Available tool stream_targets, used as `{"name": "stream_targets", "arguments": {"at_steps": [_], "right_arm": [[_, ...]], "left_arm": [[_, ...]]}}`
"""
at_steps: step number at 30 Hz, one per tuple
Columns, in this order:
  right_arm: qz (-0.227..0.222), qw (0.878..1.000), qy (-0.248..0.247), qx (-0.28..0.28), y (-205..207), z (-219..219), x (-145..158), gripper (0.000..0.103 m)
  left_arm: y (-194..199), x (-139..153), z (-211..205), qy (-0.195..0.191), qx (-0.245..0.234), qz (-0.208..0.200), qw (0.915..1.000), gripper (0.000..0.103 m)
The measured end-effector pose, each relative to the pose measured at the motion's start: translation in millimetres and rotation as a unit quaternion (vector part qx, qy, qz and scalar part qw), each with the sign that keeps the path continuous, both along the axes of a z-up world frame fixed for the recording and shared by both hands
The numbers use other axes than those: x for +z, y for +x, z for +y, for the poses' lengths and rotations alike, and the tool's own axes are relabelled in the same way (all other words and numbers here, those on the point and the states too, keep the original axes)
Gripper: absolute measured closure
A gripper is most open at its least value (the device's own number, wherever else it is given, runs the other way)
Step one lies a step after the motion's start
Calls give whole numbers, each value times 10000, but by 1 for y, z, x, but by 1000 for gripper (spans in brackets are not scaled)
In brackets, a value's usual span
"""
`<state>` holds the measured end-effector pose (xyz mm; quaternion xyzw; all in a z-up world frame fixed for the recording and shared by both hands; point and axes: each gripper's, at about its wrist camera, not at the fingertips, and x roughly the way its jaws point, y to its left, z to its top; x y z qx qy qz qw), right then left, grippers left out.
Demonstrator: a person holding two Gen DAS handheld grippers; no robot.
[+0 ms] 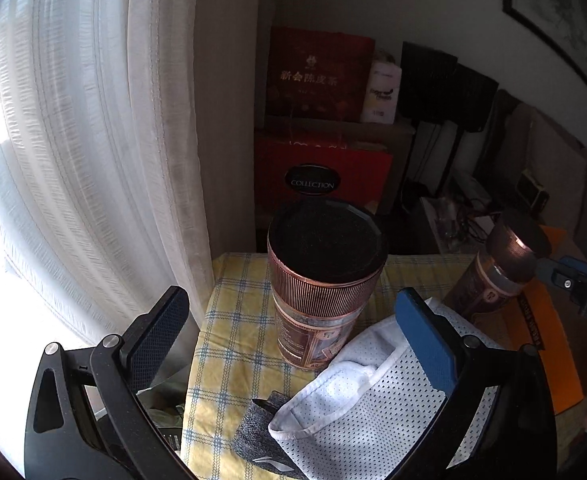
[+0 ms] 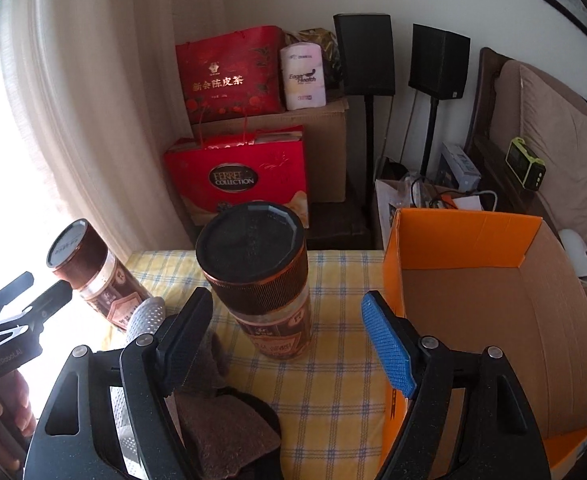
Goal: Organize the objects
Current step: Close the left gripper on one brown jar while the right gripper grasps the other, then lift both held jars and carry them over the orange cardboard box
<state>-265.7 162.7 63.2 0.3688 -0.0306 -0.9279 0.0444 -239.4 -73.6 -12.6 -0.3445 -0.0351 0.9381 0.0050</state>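
Left gripper (image 1: 289, 340): we see jaws spread, canister (image 1: 325, 280) beyond them, untouched.
Right gripper (image 2: 287, 340): we see jaws spread, second canister (image 2: 259, 280) ahead, unpinched.

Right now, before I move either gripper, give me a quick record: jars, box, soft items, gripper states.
left gripper: open, pads clear of the left jar
right gripper: open, pads clear of the right jar
left jar: upright, lid on, on the checked cloth
right jar: upright, lid on, same cloth
orange box: open, nothing visible inside, right of the right jar
white mesh fabric: beside the left jar
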Motion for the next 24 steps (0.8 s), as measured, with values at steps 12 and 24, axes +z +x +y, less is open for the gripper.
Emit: {"name": "stream_targets", "arguments": {"at_steps": [12, 24], "right_arm": [[-43, 9994, 204, 290, -27, -21, -12, 22], [-31, 9984, 458, 338, -35, -36, -18, 36]], "left_arm": [[-29, -8, 11, 65, -102, 1, 9999, 1], [-36, -7, 22, -84, -233, -73, 9997, 41]]}}
